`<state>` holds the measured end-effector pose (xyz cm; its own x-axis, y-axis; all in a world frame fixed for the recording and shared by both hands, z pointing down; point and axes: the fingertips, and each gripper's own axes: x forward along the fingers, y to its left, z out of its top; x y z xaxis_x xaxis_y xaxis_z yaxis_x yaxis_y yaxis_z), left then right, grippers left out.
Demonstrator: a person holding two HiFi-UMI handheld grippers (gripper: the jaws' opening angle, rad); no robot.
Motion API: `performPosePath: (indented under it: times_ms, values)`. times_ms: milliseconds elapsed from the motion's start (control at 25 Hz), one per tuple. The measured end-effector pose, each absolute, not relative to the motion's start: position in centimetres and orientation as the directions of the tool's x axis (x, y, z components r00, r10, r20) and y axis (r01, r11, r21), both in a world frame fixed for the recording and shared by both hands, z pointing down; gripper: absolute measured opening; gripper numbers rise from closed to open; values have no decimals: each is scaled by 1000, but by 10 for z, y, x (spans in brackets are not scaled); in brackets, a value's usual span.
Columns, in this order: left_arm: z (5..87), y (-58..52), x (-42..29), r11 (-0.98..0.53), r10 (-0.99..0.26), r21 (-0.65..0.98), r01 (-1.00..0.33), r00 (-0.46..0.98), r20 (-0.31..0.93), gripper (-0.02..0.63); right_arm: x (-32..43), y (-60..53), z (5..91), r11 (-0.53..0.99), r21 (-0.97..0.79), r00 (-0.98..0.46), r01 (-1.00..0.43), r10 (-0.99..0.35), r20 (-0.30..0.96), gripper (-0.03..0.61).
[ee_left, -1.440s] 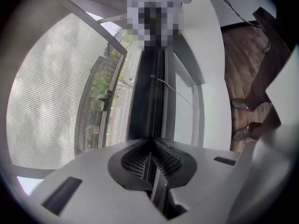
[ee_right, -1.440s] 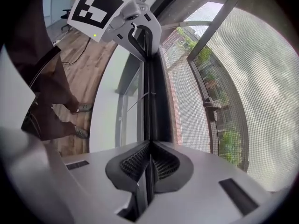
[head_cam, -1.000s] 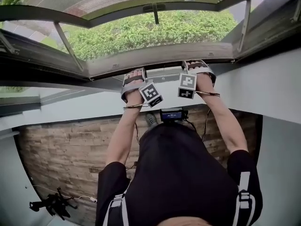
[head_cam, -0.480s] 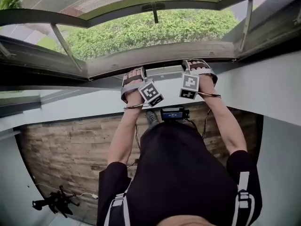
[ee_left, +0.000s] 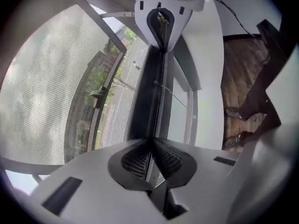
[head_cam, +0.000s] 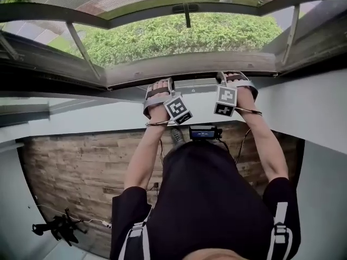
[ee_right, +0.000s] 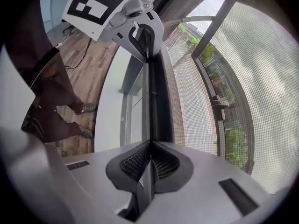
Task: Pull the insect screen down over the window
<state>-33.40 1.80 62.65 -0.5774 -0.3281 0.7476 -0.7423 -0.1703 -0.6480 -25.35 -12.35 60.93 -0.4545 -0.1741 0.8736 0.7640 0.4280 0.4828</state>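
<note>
Left gripper view: the left hand-held gripper (ee_left: pixel 152 146) is pinching the thin lip of the pull bar (ee_left: pixel 148 92), its jaws sitting almost together and the squeeze slackening a shade. The right hand-held gripper (ee_right: pixel 149 146) is clamping the same lip further along to the right, jaws tight on it. Beyond both, on the far side of the bar, the insect screen (ee_left: pixel 51 87) is stretching across the opening, with the window handle (ee_left: pixel 100 97) showing through the mesh. In the head view the bar is lying low, just beside the sill (head_cam: pixel 190 64). Compared with a second ago, hands and bar are hardly moving at all. The pull seems to be ending, the screen is looking fully down, and letting go is likely coming next.
</note>
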Motion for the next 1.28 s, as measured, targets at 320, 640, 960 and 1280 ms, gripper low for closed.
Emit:
performPosePath:
  times_ms: [320, 640, 960, 1280]
  values:
    - [639, 39, -348, -166, -319, -667, -726, -601, 733, 12, -270, -109, 627, 446, 513, -501, 734, -154, 851, 15]
    - [629, 38, -342, -199, -288, -646, -737, -586, 757, 12, -266, -111, 617, 453, 512, -509, 730, -140, 849, 15]
    - [620, 33, -347, -87, -332, -658, -748, -601, 727, 31, -273, -116, 614, 374, 604, -577, 704, -195, 793, 15]
    - [614, 35, -352, -105, -346, -705, -701, -639, 687, 35, -273, -113, 609, 397, 606, -575, 689, -209, 791, 15]
